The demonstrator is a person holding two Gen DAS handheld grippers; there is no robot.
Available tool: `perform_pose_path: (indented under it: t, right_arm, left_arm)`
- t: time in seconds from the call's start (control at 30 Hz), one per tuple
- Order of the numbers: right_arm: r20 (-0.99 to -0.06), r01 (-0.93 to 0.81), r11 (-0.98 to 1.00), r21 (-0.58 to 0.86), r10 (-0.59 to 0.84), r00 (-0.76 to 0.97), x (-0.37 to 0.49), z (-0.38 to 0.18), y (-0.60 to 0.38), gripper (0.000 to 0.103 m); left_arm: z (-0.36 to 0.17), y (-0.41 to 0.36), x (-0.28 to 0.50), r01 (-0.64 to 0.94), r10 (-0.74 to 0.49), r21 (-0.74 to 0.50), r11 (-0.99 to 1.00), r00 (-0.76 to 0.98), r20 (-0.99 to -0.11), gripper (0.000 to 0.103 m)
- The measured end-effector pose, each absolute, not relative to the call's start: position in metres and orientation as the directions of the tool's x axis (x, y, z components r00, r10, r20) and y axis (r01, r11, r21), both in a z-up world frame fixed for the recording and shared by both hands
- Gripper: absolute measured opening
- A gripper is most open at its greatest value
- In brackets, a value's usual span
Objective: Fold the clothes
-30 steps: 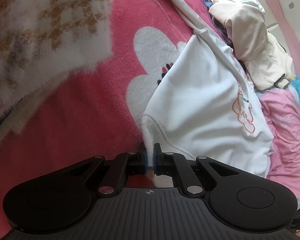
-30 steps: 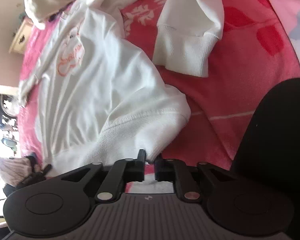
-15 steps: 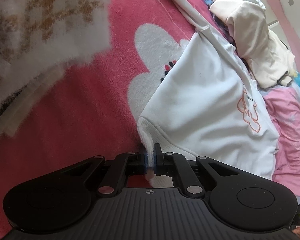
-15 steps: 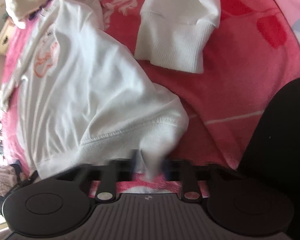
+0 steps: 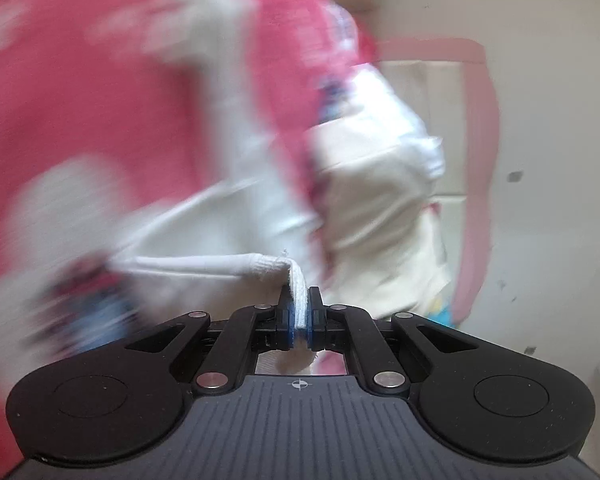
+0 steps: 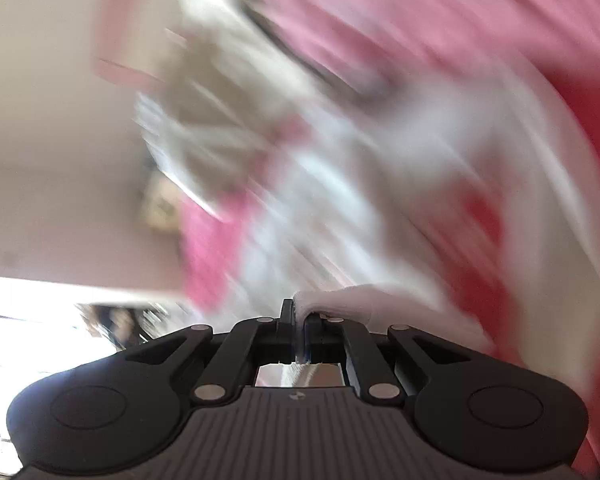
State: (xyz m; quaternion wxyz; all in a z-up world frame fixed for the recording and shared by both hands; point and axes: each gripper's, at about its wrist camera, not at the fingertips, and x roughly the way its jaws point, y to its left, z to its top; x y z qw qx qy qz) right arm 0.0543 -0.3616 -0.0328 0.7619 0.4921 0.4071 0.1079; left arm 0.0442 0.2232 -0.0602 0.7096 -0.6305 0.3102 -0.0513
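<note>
A white sweatshirt (image 5: 228, 232) lies on a red and pink flowered blanket (image 5: 80, 92). My left gripper (image 5: 299, 312) is shut on the ribbed hem corner of the sweatshirt, which stretches off to the left from the jaws. My right gripper (image 6: 298, 332) is shut on another ribbed hem corner of the sweatshirt (image 6: 352, 294), which trails to the right. Both views are heavily blurred by motion, so the rest of the garment shows only as white streaks.
A cream garment (image 5: 380, 200) is heaped at the blanket's far edge in the left wrist view. A pale wall with a pink band (image 5: 480, 160) stands behind it. A bright window (image 6: 40, 320) shows low at the left in the right wrist view.
Both grippers have swung up and forward fast with the hem in them. The right gripper has closed onto the hem corner. The views now look toward the walls instead of down at the blanket.
</note>
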Motion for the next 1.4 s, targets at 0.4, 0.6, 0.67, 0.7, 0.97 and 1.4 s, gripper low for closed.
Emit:
perform_pose_path:
  t: [0.4, 0.6, 0.67, 0.7, 0.97, 1.4]
  right_arm:
    - [-0.364, -0.046, 0.600, 0.799, 0.543, 0.757, 0.003, 0.067, -0.386, 0.005]
    - [-0.664, 0.204, 0.669, 0.714, 0.556, 0.500, -0.056, -0.078, -0.381, 0.005]
    - [-0.735, 0.269, 0.697, 0.664, 0.543, 0.406, -0.071, -0.116, -0.376, 0.005]
    - [-0.758, 0.286, 0.711, 0.642, 0.535, 0.372, -0.078, -0.128, -0.374, 0.005]
    - [-0.848, 0.217, 0.825, 0.522, 0.477, 0.231, -0.096, -0.126, -0.354, 0.005]
    - [-0.933, 0.148, 0.922, 0.359, 0.355, 0.054, -0.073, -0.155, -0.318, 0.005]
  left_arm:
    - [0.064, 0.210, 0.005, -0.106, -0.424, -0.884, 0.455, 0.847, -0.320, 0.003]
    - [-0.061, 0.217, -0.080, -0.350, -0.413, -0.778, 0.522, 0.694, -0.590, 0.003]
    - [-0.102, 0.223, -0.101, -0.433, -0.415, -0.746, 0.505, 0.636, -0.650, 0.003]
    - [-0.118, 0.224, -0.109, -0.465, -0.412, -0.730, 0.501, 0.614, -0.674, 0.003]
    - [-0.135, 0.226, -0.146, -0.476, -0.394, -0.693, 0.541, 0.584, -0.710, 0.003]
    - [-0.176, 0.206, -0.138, -0.469, -0.280, -0.501, 0.728, 0.464, -0.840, 0.004]
